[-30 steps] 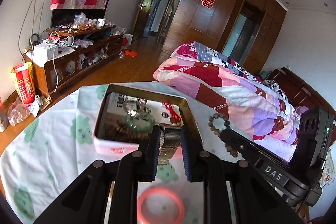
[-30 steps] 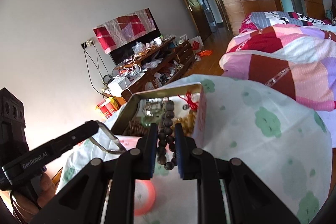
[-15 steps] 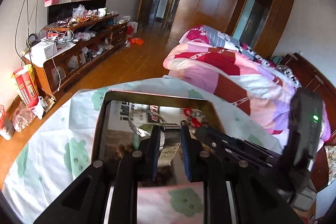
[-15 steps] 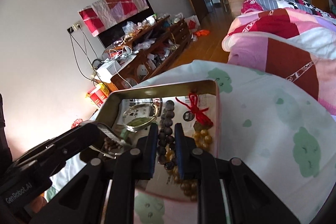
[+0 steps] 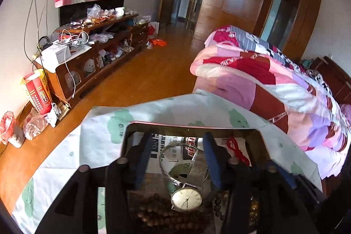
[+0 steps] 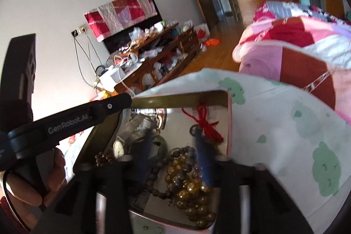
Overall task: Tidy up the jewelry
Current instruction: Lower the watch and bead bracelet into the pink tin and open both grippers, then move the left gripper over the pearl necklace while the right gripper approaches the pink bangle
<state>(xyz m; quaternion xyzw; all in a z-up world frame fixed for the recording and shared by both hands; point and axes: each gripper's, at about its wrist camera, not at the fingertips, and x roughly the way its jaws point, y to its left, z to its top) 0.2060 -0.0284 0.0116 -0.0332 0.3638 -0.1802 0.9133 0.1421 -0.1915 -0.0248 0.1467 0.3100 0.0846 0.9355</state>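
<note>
Over the metal tin on the cloth-covered surface, both grippers hang with fingers spread. The left gripper has just been opening; the silver watch lies loose in the tin between its fingers, touched by neither, its mesh strap running toward 12 o'clock over a silver bangle. The right gripper has likewise just been opening; the dark bead bracelet lies in the tin between its fingers, against amber beads. A red tassel cord sits at the tin's 1 o'clock corner. Brown wooden beads lie at 7 o'clock of the watch.
</note>
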